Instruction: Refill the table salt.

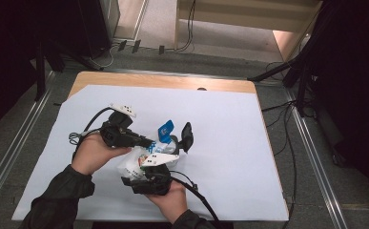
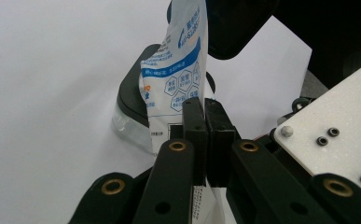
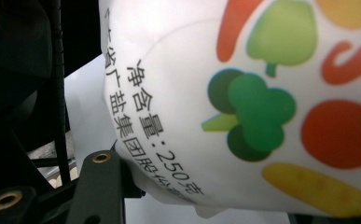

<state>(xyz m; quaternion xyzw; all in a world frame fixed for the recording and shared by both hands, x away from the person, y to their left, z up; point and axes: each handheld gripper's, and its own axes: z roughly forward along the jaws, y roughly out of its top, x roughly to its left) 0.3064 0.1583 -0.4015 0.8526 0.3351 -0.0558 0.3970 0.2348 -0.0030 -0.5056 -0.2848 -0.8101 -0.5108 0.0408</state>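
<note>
Left gripper (image 2: pixel 205 140): jaws clenched on thin top edge of pouch (image 2: pixel 176 79), so that mouth is pinched and kept upright.

Right gripper (image 1: pixel 148 171): jaws around fat lower body of pouch (image 3: pixel 243 102), half-wide, carrying its weight; probably to tilt it for pouring.

Pouch lifted just above middle of desk (image 1: pixel 230 143), a little toward near edge.

Small container with dark lid (image 2: pixel 134 100) on desk directly behind pouch, likely target for content.
</note>
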